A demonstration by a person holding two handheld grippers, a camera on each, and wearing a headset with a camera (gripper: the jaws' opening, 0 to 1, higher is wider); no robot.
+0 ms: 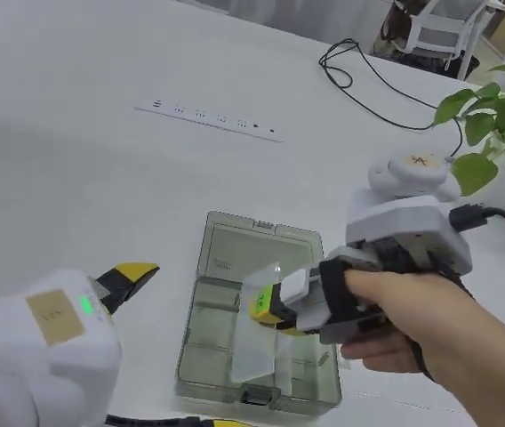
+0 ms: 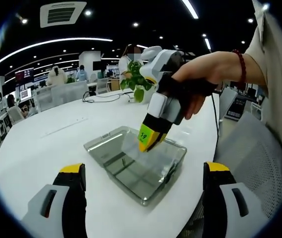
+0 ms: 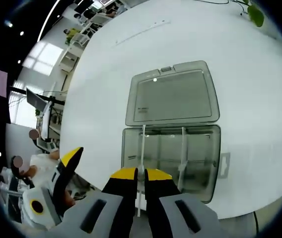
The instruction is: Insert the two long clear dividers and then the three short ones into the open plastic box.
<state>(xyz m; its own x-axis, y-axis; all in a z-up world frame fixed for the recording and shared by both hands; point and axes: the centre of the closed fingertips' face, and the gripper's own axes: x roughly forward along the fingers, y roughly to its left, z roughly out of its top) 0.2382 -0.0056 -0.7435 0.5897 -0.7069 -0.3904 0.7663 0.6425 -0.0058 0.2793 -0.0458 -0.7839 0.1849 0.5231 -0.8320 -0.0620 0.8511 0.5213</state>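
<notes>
The open plastic box (image 1: 192,372) lies near the table's front edge, its lid (image 1: 257,245) folded flat to the far side. My right gripper (image 1: 266,310) hovers over the box's tray, shut on a clear divider (image 1: 257,347) that hangs down into it. In the right gripper view the right gripper (image 3: 140,173) pinches that divider (image 3: 143,148) edge-on over the left part of the box (image 3: 214,163); a second clear divider (image 3: 182,153) stands in the tray to its right. My left gripper (image 1: 181,347) waits open at the box's left side, with nothing between its jaws (image 2: 144,168).
A white power strip (image 1: 208,117) lies on the far side of the table, with a black cable (image 1: 368,84) looping behind it. A green plant (image 1: 492,124) stands at the right edge. Desks and seated people fill the background (image 2: 56,77).
</notes>
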